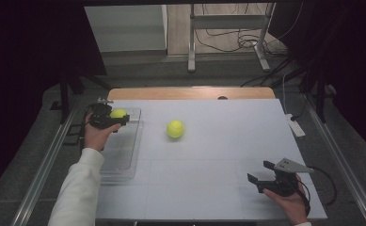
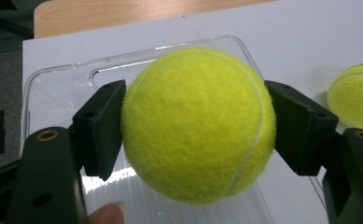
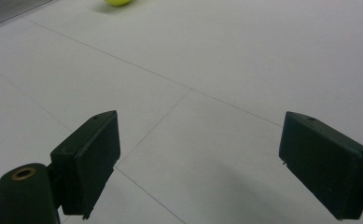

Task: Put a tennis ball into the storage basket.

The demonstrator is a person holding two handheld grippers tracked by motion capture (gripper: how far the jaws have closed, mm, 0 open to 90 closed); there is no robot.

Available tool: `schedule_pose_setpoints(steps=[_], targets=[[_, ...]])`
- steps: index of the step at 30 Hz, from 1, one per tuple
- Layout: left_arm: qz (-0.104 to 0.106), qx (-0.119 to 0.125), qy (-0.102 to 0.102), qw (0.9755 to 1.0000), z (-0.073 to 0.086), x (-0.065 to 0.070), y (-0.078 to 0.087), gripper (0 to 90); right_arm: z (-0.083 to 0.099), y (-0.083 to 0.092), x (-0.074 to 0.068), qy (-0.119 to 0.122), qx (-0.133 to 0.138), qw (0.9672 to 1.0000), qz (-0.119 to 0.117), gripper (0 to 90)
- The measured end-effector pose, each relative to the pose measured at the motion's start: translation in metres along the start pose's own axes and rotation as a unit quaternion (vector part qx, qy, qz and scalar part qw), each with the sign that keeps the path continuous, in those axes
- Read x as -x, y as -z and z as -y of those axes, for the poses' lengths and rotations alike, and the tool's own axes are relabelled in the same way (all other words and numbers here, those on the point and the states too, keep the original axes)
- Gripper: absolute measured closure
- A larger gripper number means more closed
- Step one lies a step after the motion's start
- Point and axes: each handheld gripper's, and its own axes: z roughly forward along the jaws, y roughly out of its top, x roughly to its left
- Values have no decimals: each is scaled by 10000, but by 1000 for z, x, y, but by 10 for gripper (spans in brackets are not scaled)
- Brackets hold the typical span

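A fuzzy yellow-green tennis ball with a pale curved seam [image 2: 198,125] sits clamped between two black pads, pressed at its left and right sides. It is held above the far end of a clear, shallow rectangular plastic tray with rounded corners [image 1: 124,146], which lies flat along the left edge of the white tabletop. A second fuzzy yellow-green tennis ball [image 1: 175,128] rests on the bare tabletop near its middle, well apart from the tray

A white table [image 1: 209,188] fills the frame's middle. A clear tray [image 1: 124,150] lies at its left. A tennis ball [image 1: 175,129] rests near centre.
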Motion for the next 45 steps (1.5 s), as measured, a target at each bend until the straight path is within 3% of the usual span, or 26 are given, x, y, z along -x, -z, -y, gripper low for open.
schedule_pose_setpoints(steps=[17,33,45], targets=[[35,-297,15,9996,7,-2,-13,267,0,0,0,-1,-5,10000,-4,131],[-92,-667,-77,9977,11,-5,-28,266,0,0,0,-8,-6,10000,-5,131],[-211,-801,-15,9966,12,-5,-43,265,1,0,1,-3,-12,10000,-5,131]])
